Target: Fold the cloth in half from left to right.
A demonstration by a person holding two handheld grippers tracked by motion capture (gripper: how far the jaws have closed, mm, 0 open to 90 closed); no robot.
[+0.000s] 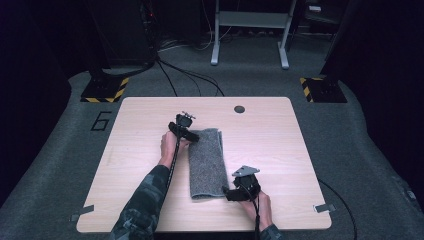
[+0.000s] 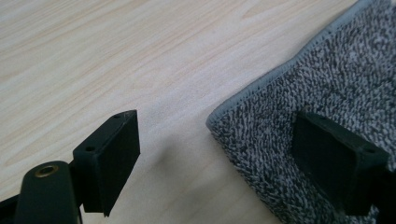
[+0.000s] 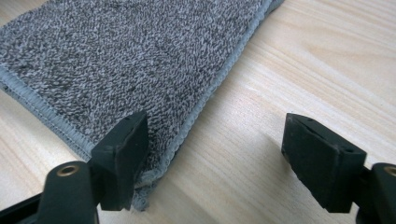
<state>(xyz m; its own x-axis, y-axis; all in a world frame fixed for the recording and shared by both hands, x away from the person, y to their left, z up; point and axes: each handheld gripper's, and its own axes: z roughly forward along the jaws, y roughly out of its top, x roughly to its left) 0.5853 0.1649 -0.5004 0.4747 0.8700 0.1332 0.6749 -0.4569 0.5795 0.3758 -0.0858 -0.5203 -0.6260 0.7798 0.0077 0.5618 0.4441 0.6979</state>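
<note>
L gripper (image 2: 215,154): jaws wide, far-left corner of towel (image 1: 206,162) straddled | R gripper (image 3: 215,158): jaws wide, near-right towel corner straddled, nothing held

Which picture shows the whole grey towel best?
The high view: the folded towel lies whole on the table. The left gripper view shows just one corner; the right gripper view shows another corner close up.

Premises present as a lab or test studio: dark curtained surroundings, grey carpet (image 1: 60,165), hazard-striped stand bases (image 1: 105,90), floor cables (image 1: 190,75), numbered wooden table (image 1: 280,145).
</note>
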